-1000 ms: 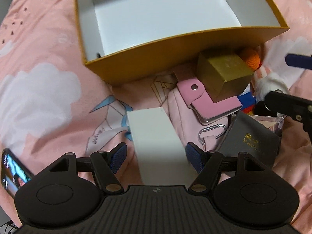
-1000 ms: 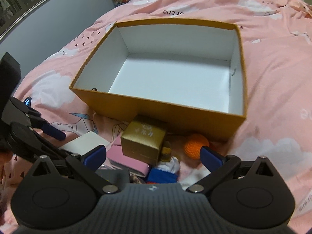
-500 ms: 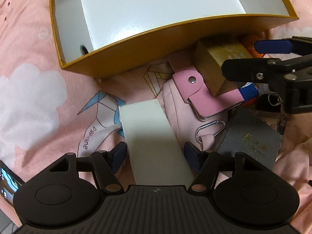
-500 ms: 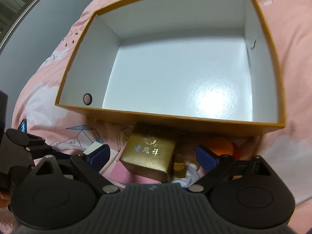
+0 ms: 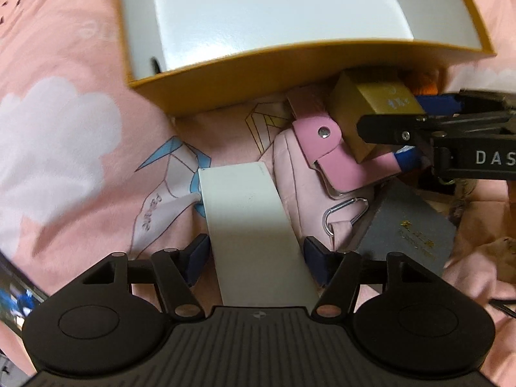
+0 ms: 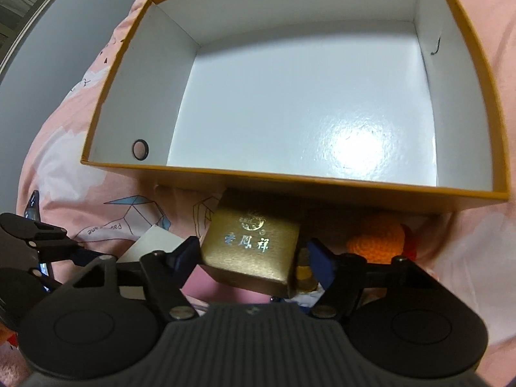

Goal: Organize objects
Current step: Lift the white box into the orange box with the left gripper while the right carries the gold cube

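Observation:
My left gripper (image 5: 257,254) points straight down over a long white box (image 5: 248,219) lying on the pink bedspread. Its jaws are closing, and both blue pads meet the box's long sides. A gold cube box (image 6: 254,242) with foil lettering leans against the front wall of the big mustard carton (image 6: 290,187). My right gripper (image 6: 256,254) straddles it, jaws closing: the left pad touches it and the right pad stands just off it. In the left wrist view the right gripper (image 5: 390,114) reaches in from the right over the gold box (image 5: 383,96).
The mustard carton (image 5: 290,74) is white inside. A pink snap pouch (image 5: 325,148), a carabiner (image 5: 345,213) and a grey booklet (image 5: 409,232) lie beside the white box. An orange crochet ball (image 6: 377,238) sits under the carton's wall. A phone (image 5: 16,287) lies at the left edge.
The right gripper came down and forward over the gold box and its jaws narrowed around it. The left jaws drew in onto the white box; that hand barely moved.

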Motion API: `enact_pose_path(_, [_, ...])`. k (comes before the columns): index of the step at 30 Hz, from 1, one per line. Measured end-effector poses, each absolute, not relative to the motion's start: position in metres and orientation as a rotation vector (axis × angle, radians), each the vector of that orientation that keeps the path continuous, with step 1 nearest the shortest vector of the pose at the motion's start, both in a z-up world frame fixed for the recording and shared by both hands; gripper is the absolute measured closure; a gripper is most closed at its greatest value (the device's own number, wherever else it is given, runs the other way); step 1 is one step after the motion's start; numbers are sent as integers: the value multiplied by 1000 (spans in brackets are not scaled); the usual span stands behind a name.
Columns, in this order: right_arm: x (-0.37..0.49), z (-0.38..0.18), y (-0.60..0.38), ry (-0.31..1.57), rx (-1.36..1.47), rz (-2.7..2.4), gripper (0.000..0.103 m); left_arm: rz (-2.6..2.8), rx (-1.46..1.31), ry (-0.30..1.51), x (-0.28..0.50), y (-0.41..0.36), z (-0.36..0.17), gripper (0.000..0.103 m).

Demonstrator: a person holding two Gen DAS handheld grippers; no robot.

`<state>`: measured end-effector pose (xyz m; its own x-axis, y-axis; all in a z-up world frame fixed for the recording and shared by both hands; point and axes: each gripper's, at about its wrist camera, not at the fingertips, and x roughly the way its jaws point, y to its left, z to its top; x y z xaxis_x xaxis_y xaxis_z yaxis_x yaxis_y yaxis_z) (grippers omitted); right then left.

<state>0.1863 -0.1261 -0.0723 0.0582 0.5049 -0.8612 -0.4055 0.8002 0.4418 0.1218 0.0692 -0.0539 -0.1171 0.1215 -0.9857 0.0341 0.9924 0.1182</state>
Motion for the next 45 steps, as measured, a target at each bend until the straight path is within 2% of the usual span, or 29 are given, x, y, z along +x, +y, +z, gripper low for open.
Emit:
enact_pose_path(11, [177,-55,-144,1325,134,737,35,37,8,1415,95,80,7,31])
enact_pose_path(15, [170,-45,-150,1309,131,762,35,20,-37,1317,80,83,10,31])
enact_pose_path(25, [165,-21,-158,1323,179,803,36,-86,-71,1172,62,72,46,31])
enact_pose_path(34, [175,-22,-145,1368,126,772,35,-181,-88,1130,80,69,57,31])
enact_pose_path(39, [181,-26,-137,1408,49,761,27,-191,-115,1132,91,72,49,31])
enact_pose_path(45, [195,-32,-111,1452,-83,798,27,-203,-122,1125,100,74,48,31])
